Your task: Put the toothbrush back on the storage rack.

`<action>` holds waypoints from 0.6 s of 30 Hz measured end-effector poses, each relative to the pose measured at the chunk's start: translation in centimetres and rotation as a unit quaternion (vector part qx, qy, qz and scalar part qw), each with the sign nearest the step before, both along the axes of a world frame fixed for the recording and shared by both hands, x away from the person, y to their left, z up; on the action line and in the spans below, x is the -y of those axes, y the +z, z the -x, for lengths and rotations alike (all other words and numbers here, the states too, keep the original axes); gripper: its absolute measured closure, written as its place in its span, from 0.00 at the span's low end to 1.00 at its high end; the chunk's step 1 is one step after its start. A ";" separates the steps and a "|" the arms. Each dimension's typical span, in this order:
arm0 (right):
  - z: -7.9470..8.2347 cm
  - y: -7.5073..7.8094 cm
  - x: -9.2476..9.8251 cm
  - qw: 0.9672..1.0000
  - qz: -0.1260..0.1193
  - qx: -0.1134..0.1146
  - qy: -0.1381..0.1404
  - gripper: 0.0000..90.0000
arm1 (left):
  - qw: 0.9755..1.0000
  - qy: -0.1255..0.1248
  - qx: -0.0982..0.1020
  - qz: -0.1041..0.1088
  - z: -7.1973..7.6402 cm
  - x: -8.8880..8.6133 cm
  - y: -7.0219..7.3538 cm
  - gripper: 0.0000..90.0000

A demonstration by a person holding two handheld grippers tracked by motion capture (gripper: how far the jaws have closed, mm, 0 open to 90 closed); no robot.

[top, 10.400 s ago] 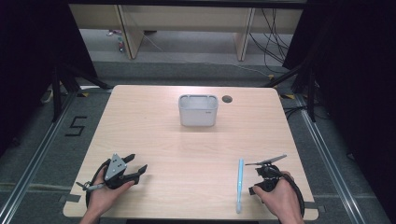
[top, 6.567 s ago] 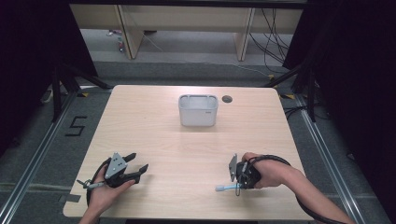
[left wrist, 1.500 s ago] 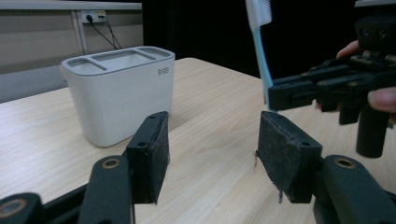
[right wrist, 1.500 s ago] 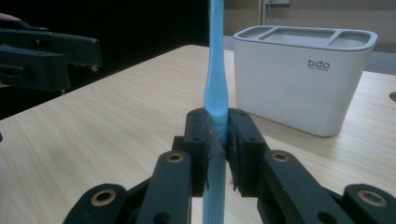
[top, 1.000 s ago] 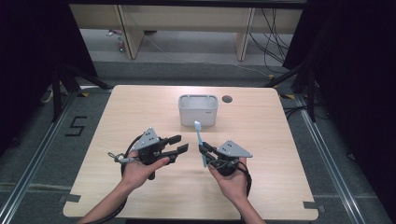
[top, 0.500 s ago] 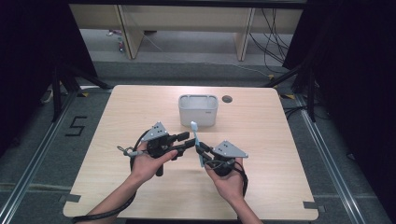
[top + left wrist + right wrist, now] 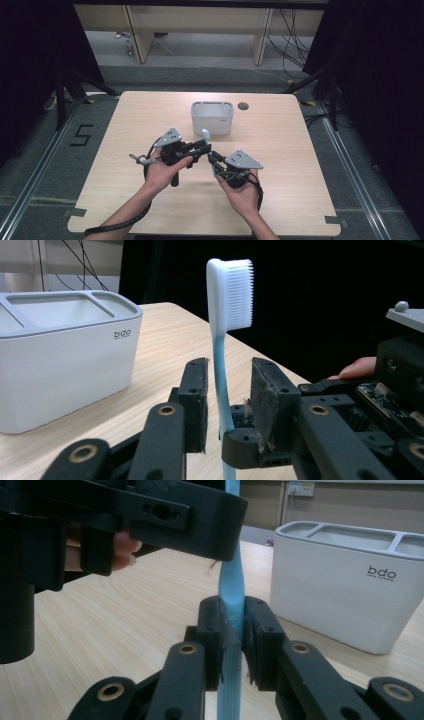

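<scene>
A light blue toothbrush [image 7: 222,315] with white bristles stands upright over the middle of the wooden table [image 7: 300,165]. My right gripper [image 7: 232,612] is shut on its handle [image 7: 231,595]. From the left, my left gripper [image 7: 227,372] reaches its jaws around the brush's neck; they have just been closing, and a gap still shows beside the right pad [image 7: 265,390]. In the high view the two grippers [image 7: 202,147] [image 7: 212,162] meet just in front of the holder, with the brush head [image 7: 205,133] sticking up between them.
A white bdo holder [image 7: 212,117] with several open compartments stands behind the grippers at mid-table, also close by in both gripper views [image 7: 65,355] [image 7: 345,595]. A small dark hole [image 7: 243,106] lies right of it. Bare tabletop stretches to either side.
The left gripper has edged right and its jaws have narrowed around the brush's neck. The right gripper keeps the toothbrush upright, shifted slightly left. Much earlier the brush lay at the front right.
</scene>
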State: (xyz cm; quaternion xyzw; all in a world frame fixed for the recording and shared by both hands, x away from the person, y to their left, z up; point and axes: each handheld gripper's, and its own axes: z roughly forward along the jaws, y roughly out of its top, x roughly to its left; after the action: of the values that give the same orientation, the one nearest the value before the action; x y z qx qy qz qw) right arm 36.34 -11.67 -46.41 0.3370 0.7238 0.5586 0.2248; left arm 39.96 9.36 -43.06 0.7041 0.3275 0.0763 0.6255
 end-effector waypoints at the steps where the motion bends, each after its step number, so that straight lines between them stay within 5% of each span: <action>1: 0.0 0.0 -0.1 1.000 -0.003 0.002 0.000 0.88 | 1.000 0.000 -0.001 0.001 0.0 0.0 -0.1 0.77; 18: 0.2 0.4 -0.4 1.000 0.009 0.008 -0.003 0.88 | 1.000 0.006 0.001 0.008 -0.1 0.1 0.0 0.92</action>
State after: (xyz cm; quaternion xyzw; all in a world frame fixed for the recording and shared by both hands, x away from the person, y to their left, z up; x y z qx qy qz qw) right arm 36.10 -11.30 -46.01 0.3327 0.7263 0.5538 0.2349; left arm 40.05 9.24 -43.09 0.6969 0.3314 0.0781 0.6312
